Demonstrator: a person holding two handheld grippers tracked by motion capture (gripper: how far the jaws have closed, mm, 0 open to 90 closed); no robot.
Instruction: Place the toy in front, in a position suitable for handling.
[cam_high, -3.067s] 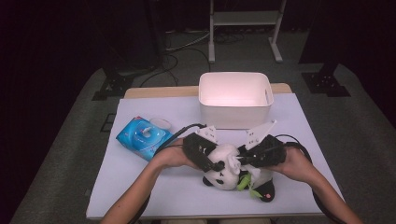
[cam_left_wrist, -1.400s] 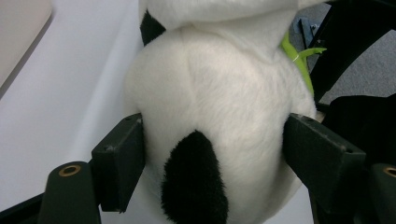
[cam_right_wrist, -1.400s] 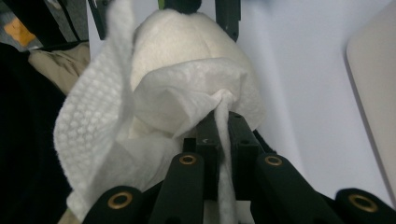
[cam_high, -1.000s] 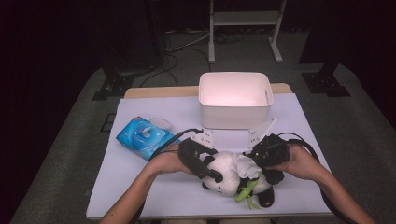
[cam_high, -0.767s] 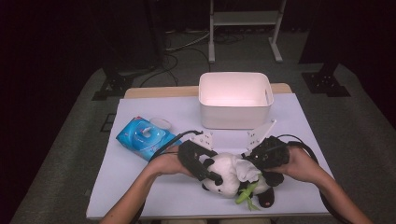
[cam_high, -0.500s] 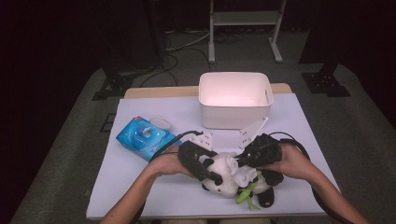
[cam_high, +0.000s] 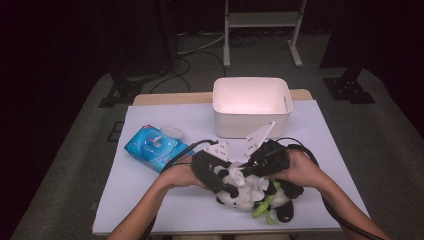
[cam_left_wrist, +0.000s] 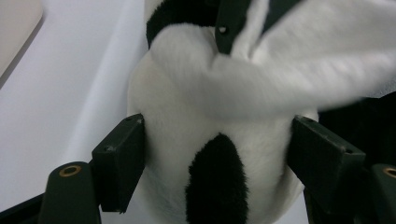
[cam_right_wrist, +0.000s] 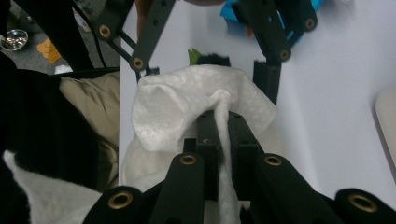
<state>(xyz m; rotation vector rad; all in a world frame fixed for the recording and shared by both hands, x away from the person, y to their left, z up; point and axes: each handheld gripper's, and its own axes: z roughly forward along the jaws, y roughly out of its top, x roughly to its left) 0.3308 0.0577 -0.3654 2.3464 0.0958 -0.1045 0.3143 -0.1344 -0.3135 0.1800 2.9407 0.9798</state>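
Up close, the big white counter (cam_high: 150, 200) held everything. A white plastic bin (cam_high: 252, 106) stood at its far side, and a blue pack of wet wipes (cam_high: 155, 146) lay to the left, well apart from the bin. Near the front edge lay a soft black-and-white panda toy (cam_high: 260, 194), on its side, with a green leaf by its feet. The left claw (cam_left_wrist: 217, 163) hugged the panda's round head, one jaw pressed into the fur on each side, so the toy sat snug. The right claw (cam_right_wrist: 219, 135) was pinched shut on a thin white wipe (cam_right_wrist: 187, 107), which draped over the panda. The job looked like wiping the toy clean. To do it well, the left claw should hold the head firm, and the right should rub the wipe gently across the fur without letting it slip out.
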